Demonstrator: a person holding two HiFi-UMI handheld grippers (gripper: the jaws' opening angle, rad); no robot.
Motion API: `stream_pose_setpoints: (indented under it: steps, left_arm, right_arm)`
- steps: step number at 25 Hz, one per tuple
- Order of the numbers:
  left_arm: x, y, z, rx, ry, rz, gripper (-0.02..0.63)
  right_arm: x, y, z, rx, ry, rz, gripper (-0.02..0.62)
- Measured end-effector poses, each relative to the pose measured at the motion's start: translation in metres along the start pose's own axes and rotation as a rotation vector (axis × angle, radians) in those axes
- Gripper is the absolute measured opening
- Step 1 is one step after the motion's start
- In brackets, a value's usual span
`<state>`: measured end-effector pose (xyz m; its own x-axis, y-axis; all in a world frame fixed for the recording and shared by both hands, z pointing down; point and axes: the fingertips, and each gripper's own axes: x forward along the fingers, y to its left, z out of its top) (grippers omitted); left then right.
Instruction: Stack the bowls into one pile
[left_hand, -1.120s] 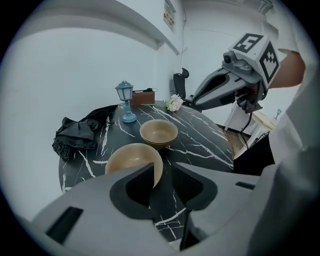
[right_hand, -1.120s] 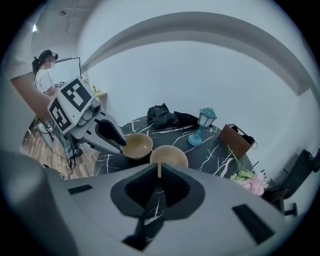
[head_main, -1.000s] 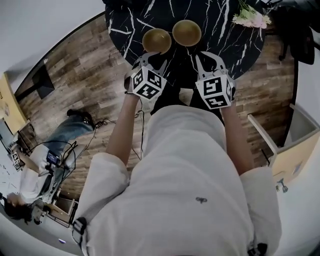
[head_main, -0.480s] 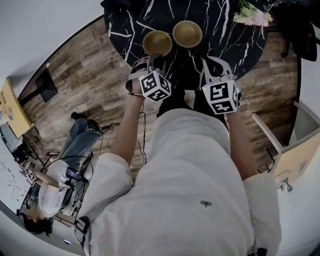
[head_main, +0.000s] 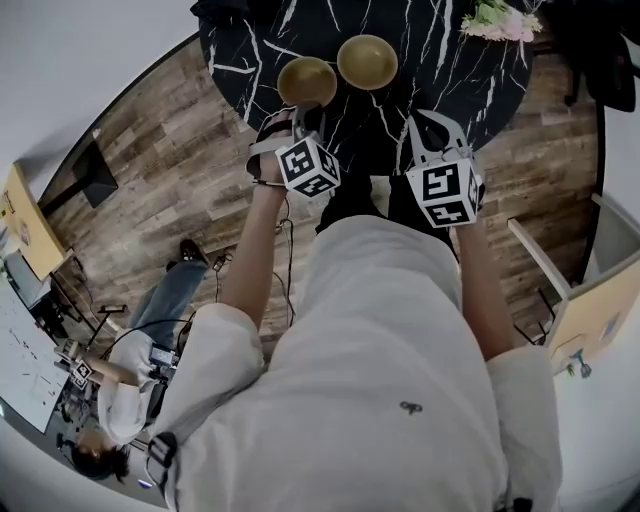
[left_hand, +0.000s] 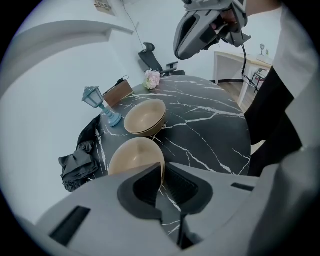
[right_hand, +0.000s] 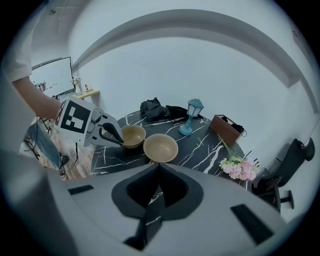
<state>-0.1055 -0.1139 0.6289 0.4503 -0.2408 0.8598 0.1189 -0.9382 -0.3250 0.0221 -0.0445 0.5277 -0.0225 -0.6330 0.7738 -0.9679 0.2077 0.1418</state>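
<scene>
As the right tool (right_hand: 159, 166) hangs closed, the left tool (left_hand: 163, 166) has just clamped onto the nearer bowl (left_hand: 131, 157)

Both bare forearms reach forward and down side by side, the left gripper (head_main: 294, 112) tilted to one side, its jaws just closed in onto the near rim of a bowl (left_hand: 135, 155) and pinching it, the right gripper (head_main: 425, 125) beside it with jaws together, holding nothing.

Head view steeply down, gripper views low along jaws, all sharing bowls (head_main: 367, 62) on table (head_main: 460, 80)
</scene>
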Motion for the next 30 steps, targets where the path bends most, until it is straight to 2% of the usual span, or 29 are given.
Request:
stream_pose_setpoints:
  steps: [10,18,30]
  left_arm:
    - [-0.005,0.010,0.005,-0.001,0.005,0.041,0.012]
    - [-0.012,0.021,0.008,-0.040,0.025,0.076,0.012]
    - [-0.032,0.039,0.013,-0.122,0.081,0.177,0.012]
  right_arm:
    - [-0.002,-0.005,-0.002,0.004,-0.017,0.011,0.006]
    - [-0.003,-0.013,0.007,-0.028,-0.037,0.037,0.006]
    - [-0.001,-0.032,0.026,-0.104,-0.093,0.104,0.006]
